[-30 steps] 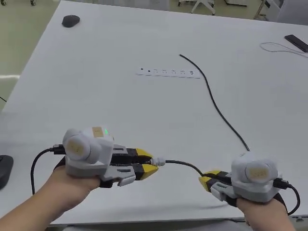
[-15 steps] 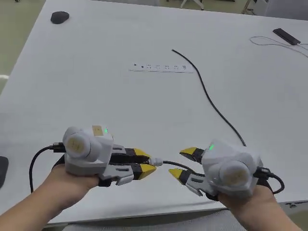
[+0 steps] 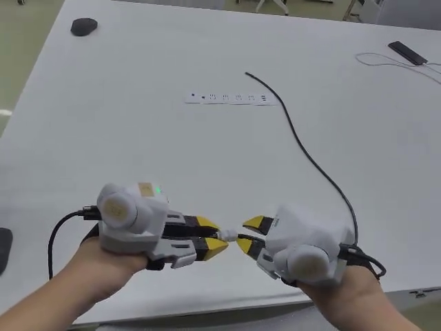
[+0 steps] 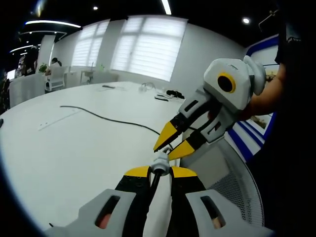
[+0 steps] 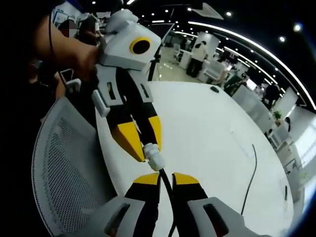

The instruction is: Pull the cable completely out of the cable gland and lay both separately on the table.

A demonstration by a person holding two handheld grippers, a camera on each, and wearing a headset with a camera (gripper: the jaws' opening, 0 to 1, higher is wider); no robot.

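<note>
A small white cable gland [image 3: 228, 236] hangs just above the table's front edge, and my left gripper [image 3: 220, 236] is shut on it. The gland [image 4: 159, 162] sits between the yellow tips of my left gripper [image 4: 160, 172]. A black cable [image 3: 303, 148] runs from the far middle of the table back to the gland. My right gripper [image 3: 247, 234] faces the left one, tips almost touching it, shut on the cable right beside the gland. In the right gripper view the cable [image 5: 168, 190] passes between the tips of my right gripper [image 5: 166, 178] into the gland [image 5: 154, 157].
A white power strip [image 3: 234, 98] lies at mid-table beside the cable's far end. A black mouse [image 3: 83, 26] sits far left, and a dark flat device [image 3: 406, 52] with a thin wire far right. The table's front edge [image 3: 207, 303] runs just under both hands. A mesh chair [image 5: 64, 182] stands below.
My right gripper has let go of the cable further out, swung in leftward with jaws wide, and closed on the cable right at the gland. The left gripper has held still.
</note>
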